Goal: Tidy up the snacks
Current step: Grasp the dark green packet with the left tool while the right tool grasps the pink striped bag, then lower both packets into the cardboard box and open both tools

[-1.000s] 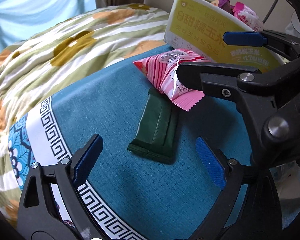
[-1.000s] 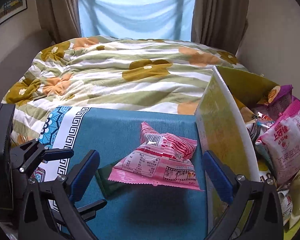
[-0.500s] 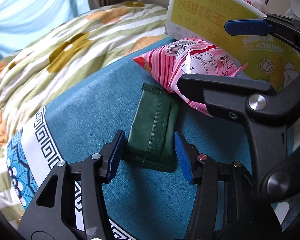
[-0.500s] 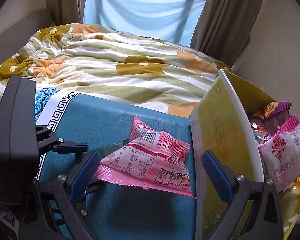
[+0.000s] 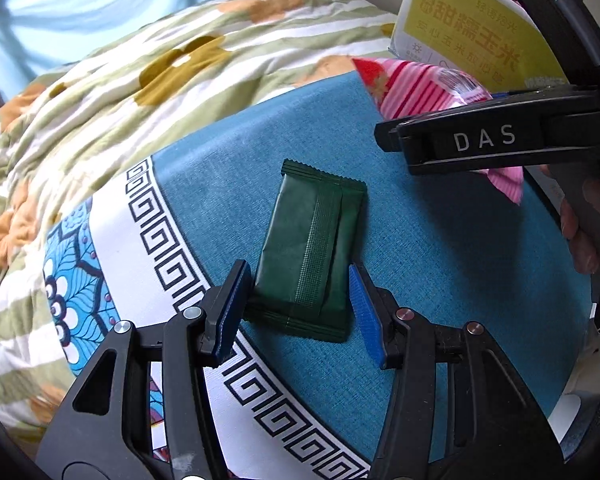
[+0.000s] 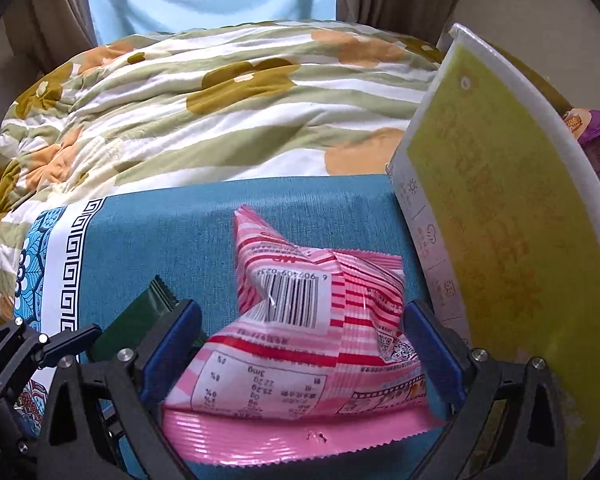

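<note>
A dark green snack packet lies flat on the blue cloth. My left gripper points down at it, and both blue pads touch the long edges of its near end: shut on it. A pink striped snack bag lies beside the yellow-green carton. My right gripper straddles the bag and its jaws are closing, with the pads close to the bag's sides but not clearly pressing. The left wrist view shows a right gripper finger over the pink bag.
A flower-patterned quilt covers the bed beyond the blue cloth with its white key-pattern border. The carton stands upright at the right, with a purple packet among other snacks inside. A person's fingers show at the right edge.
My left gripper's jaws closed from wide open onto the green packet. My right gripper came down over the pink bag, and its jaws have narrowed around it.
</note>
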